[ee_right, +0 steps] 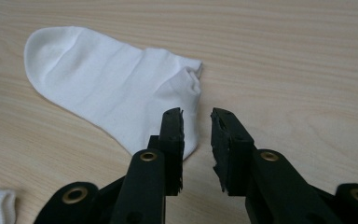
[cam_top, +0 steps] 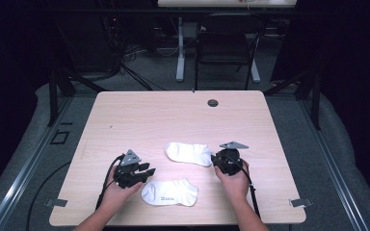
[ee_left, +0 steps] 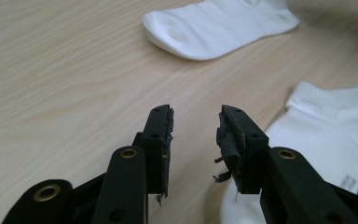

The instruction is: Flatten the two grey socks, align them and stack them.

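In the high view, two white socks are laid flat near the front edge of the tabletop [cam_top: 125,120], kept apart so each can be reached. The far sock [cam_top: 189,153] is met by the right tool [cam_top: 215,159] at its cuff; the near sock [cam_top: 169,192] lies just beside the left tool [cam_top: 149,172].

In the left gripper view, the left tool [ee_left: 196,128] is seen released, nothing between its jaws. Soft knit cloth is seen.

In the right gripper view, the right tool [ee_right: 197,122] is released beside the cuff. The worn black pads are frayed.
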`<state>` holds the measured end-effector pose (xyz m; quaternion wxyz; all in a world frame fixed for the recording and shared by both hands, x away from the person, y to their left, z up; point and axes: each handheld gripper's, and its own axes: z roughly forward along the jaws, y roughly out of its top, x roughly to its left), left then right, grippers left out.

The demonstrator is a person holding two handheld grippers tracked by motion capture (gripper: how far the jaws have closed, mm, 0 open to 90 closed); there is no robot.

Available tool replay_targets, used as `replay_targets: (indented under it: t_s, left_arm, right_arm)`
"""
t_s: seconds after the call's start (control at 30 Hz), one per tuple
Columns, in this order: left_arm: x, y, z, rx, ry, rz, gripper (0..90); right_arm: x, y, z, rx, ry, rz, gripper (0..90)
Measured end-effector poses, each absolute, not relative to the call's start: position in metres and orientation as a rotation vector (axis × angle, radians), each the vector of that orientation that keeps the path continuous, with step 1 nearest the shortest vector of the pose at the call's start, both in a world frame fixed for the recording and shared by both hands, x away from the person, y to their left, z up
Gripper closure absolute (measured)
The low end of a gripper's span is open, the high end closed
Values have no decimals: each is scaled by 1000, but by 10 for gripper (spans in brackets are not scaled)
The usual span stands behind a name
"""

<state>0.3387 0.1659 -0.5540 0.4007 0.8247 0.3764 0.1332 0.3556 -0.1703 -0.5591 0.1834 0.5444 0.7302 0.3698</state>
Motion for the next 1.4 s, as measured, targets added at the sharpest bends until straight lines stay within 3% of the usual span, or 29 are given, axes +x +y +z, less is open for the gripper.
replay_targets:
  t_s: [0.27,0.53,0.83,1.4]
  left_arm:
    - [379,135,-547,2094,947,334,795]
    - [403,107,-555,2120,944,340,886]
    - [411,98,-576,2193,951,351,897]
    - [399,122,-576,2179,1011,324,898]
  right_arm:
    - [353,-163,-552,1435,2100,1083,853]
    - [363,-157,-555,1405,2142,1055,878]
    - [373,-155,-564,1437,2162,1020,878]
    - [369,-138,-575,1402,2250,953,899]
